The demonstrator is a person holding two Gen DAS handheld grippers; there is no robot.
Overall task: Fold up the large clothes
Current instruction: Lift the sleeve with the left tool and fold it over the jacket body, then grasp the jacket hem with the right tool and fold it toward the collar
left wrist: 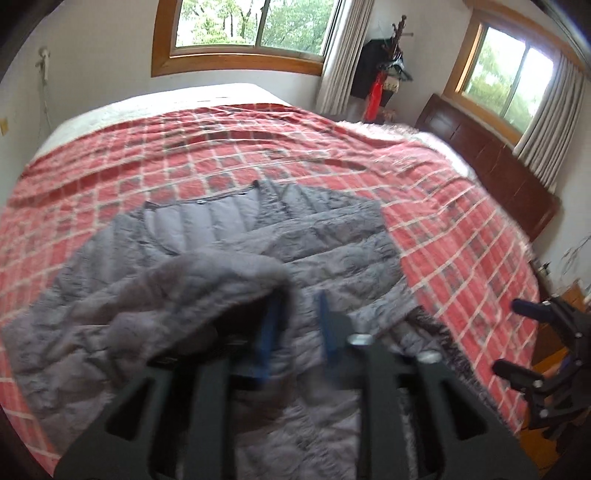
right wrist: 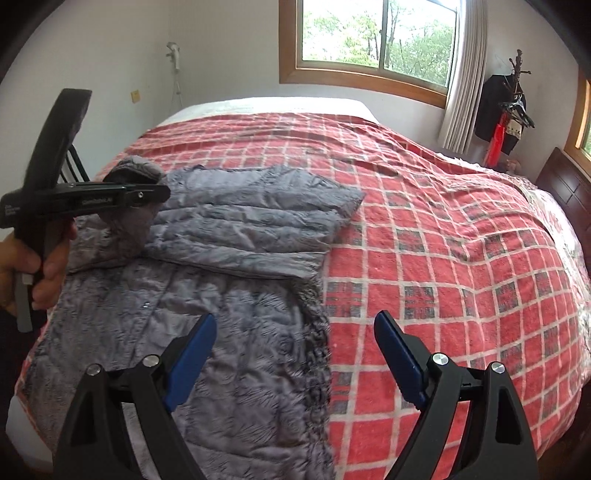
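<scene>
A grey quilted jacket (left wrist: 229,258) lies on the red plaid bedspread (left wrist: 443,206), neckline away from me, its right sleeve folded across the chest (right wrist: 251,221). My left gripper (left wrist: 295,325) is shut on the jacket's left sleeve (left wrist: 177,295) and holds it lifted over the body; in the right wrist view the left gripper (right wrist: 147,194) holds the bunched sleeve (right wrist: 129,221). My right gripper (right wrist: 295,354) is open and empty above the jacket's right edge, near the bed's front; it also shows at the edge of the left wrist view (left wrist: 517,336).
The bed fills both views. A dark wooden headboard (left wrist: 491,162) stands on the right. A coat rack (right wrist: 513,107) with dark clothes stands in the corner by the curtain (right wrist: 461,74). A window (left wrist: 251,26) is behind the bed.
</scene>
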